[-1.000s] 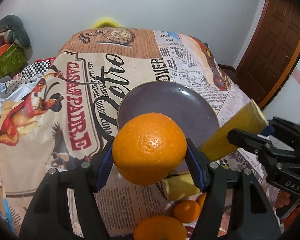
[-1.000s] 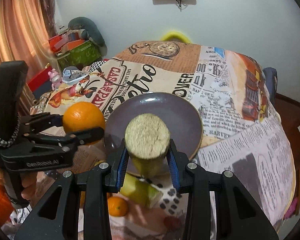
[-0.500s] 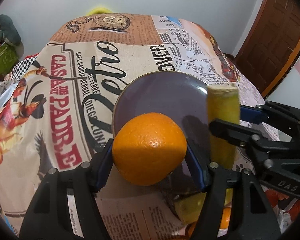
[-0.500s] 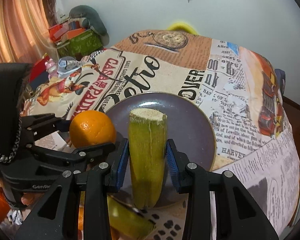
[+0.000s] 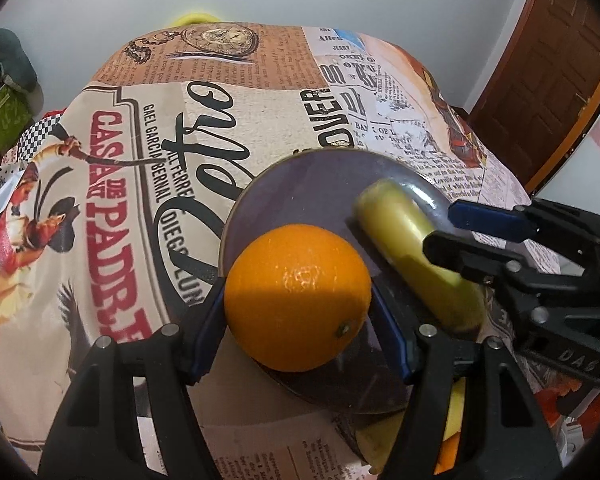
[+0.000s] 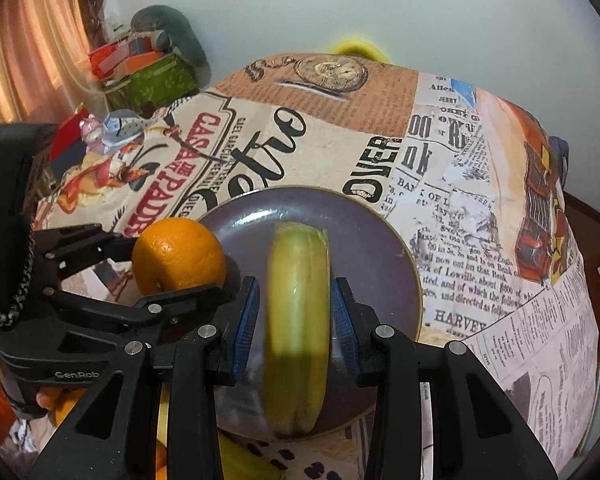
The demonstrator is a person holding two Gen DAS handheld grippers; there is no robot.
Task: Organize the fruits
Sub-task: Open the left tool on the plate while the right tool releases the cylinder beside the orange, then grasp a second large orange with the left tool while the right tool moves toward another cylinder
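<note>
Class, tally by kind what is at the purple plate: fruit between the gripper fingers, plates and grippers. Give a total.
orange: 1
yellow-green stalk piece: 1
purple plate: 1
Grippers: 2, the left gripper and the right gripper
Total: 5

motion-blurred green stalk [image 6: 298, 320] between tongs

Round orange fruit [image 5: 298, 298] was orange; yellow-green stalk piece [image 6: 298, 320] yellow-green; round glazed plate [image 6: 340, 224] purple; printed counter cloth [image 5: 140, 160] beige newsprint, red lettering.
</note>
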